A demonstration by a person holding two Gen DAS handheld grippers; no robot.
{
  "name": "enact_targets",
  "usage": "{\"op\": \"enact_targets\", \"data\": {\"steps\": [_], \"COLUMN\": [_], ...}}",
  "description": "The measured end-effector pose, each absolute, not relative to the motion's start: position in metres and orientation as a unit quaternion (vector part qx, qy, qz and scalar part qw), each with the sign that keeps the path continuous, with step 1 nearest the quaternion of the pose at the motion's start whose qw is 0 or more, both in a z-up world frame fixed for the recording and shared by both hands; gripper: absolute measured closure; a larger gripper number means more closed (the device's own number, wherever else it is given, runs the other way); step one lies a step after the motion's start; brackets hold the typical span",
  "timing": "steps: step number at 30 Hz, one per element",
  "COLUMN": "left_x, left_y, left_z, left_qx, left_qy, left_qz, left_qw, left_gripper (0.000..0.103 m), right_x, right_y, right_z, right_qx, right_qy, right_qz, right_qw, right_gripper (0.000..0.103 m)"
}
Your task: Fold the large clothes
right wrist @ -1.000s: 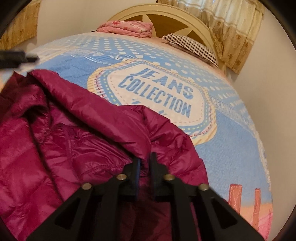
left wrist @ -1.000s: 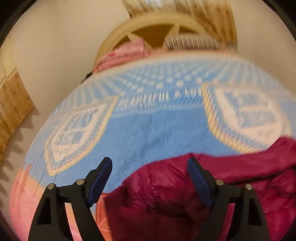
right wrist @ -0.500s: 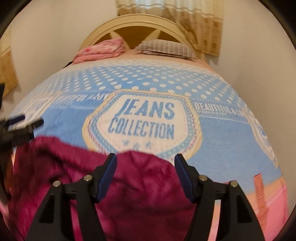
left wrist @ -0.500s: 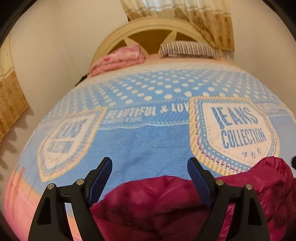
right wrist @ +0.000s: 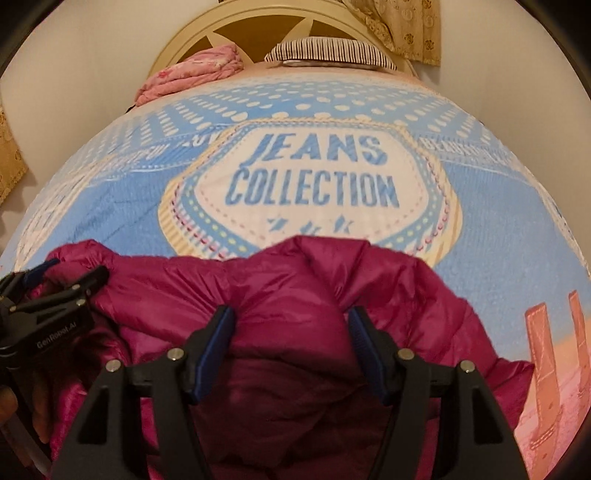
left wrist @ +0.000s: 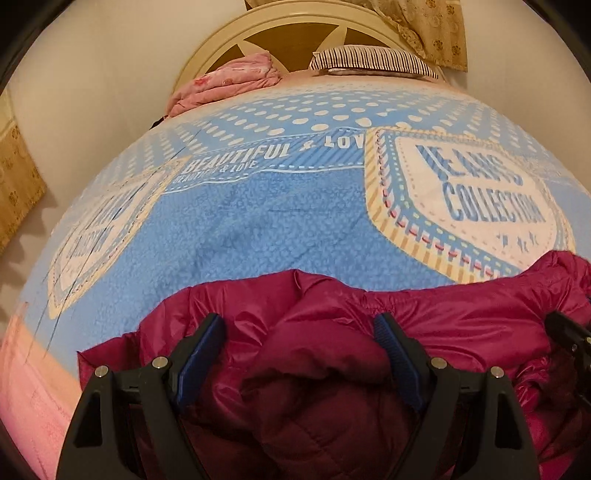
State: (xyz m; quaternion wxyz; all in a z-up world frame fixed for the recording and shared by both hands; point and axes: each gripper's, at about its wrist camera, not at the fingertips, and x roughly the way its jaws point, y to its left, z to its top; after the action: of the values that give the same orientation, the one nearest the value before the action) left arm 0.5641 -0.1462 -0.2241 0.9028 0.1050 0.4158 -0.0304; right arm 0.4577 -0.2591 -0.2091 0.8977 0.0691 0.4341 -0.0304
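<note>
nearest: left gripper (left wrist: 299,354), jaws spread wide over a raised fold of the magenta padded jacket (left wrist: 461,317), pads to either side of the cloth and not pressing on it; right gripper (right wrist: 291,343), jaws apart, straddling another puffed ridge of the same jacket, nothing clamped. jacket: lies bunched in a rumpled mound at the near edge of the bed, darker quilted lining showing in the hollows, one lobe spilling toward the right. beyond it: blue printed blanket (left wrist: 258,221) with a "jeans collection" badge, bare of other clothing across its middle. far end: folded pink bedding (left wrist: 229,83) and striped pillow (left wrist: 373,61) against the cream headboard (left wrist: 291,22), curtain (left wrist: 432,29) above. step in hand, as judged: between grasps, both tools free, garment not yet laid flat or folded. next move calls for: each gripper closing on a distinct edge, hem or shoulder, then drawing apart to spread the jacket over the open blanket before any fold.
</note>
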Motion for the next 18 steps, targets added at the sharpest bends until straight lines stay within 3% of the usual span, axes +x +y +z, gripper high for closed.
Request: {"op": "enact_targets", "data": {"steps": [18], "left_x": [0.567], "left_y": [-0.149], "left_z": [-0.239], "left_qx": [0.116], "left_qy": [0.416], "left_qz": [-0.017], "left_qw": [0.902], "left_gripper": [0.012], "right_x": [0.460], "right_y": [-0.254], "right_z": [-0.228], "right_qx": [0.047], "right_qy": [0.431], "right_qz": [-0.035], "right_qw": [0.900], "right_gripper": [0.032]}}
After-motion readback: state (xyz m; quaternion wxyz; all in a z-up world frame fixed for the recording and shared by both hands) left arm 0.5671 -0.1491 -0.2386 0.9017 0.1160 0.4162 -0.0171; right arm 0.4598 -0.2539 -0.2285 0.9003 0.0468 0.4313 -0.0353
